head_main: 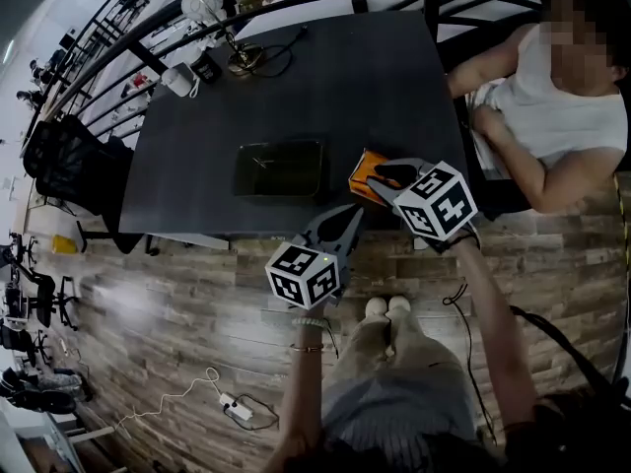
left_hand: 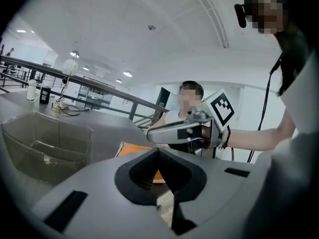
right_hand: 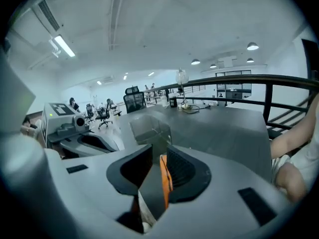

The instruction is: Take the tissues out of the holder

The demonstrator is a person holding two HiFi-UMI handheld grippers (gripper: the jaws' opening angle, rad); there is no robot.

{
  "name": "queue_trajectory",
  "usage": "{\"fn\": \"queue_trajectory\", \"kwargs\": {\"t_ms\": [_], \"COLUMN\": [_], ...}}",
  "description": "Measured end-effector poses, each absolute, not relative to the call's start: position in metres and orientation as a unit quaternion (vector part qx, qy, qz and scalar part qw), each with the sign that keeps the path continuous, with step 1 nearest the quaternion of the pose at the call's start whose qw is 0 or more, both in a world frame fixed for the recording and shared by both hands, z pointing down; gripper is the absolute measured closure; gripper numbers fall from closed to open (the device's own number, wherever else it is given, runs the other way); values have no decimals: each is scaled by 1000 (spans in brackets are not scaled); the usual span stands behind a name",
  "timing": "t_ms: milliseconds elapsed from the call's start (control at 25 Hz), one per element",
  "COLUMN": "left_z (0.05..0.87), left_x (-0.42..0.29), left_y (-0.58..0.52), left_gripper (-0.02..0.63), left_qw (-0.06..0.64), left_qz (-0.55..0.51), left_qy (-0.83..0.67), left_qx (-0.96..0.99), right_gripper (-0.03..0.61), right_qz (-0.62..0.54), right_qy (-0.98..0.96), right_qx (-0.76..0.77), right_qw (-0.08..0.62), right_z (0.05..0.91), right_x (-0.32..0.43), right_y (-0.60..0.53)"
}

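Note:
A clear plastic holder [head_main: 279, 168] stands in the middle of the dark table [head_main: 394, 77]; in the left gripper view the holder [left_hand: 47, 143] looks empty. My right gripper [head_main: 383, 178] is shut on an orange tissue pack [head_main: 367, 177] just right of the holder, near the table's front edge. Between the right gripper's [right_hand: 159, 153] jaws the pack [right_hand: 164, 180] stands on edge, with the holder [right_hand: 149, 128] beyond it. My left gripper [head_main: 347, 220] hovers off the front edge, below the pack, its jaws [left_hand: 158, 153] together with nothing between them.
A seated person [head_main: 552, 106] is at the table's right side, one hand near the edge. A desk lamp [head_main: 212, 13], a white cup [head_main: 180, 79] and cables sit at the far left corner. Black railings [head_main: 148, 28] run behind the table. Wooden floor lies below me.

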State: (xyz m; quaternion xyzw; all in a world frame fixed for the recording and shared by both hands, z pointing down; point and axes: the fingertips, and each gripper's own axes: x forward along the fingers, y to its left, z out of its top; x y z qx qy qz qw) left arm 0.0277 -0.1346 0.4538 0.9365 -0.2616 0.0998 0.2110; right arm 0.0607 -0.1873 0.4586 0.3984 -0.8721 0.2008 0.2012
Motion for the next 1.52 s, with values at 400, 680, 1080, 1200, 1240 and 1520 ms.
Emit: {"fn": "queue_trajectory", "kwargs": {"t_ms": [400,680,1080,1200,1240,1520], "left_z": [389,360,344,338,337,336], "left_x": [-2,-15,-15,-14,-14,-11], "left_y": [-123,-131,-133,-133,-134,-139], "left_gripper": [606,606,606,606,606,606], "left_qw": [125,106,81,74,74,70], "left_qz": [59,27,18,14,12,11], "left_qy": [-275,-285,-286,-282,-281,-280], "left_qx": [951,952,955,956,957,958], "right_gripper": [492,558,565,565,565,566], "right_qz": [175,131,94,84,81,70], "right_qy": [-889,-894,-902,-904,-905,-908], "right_qx": [420,429,422,419,418,414], "right_qw": [46,5,-4,-3,-2,-3], "right_z": [390,361,344,340,340,341], "right_x": [40,24,21,20,19,16], "right_y": [-158,-157,-153,-152,-152,-153]}}
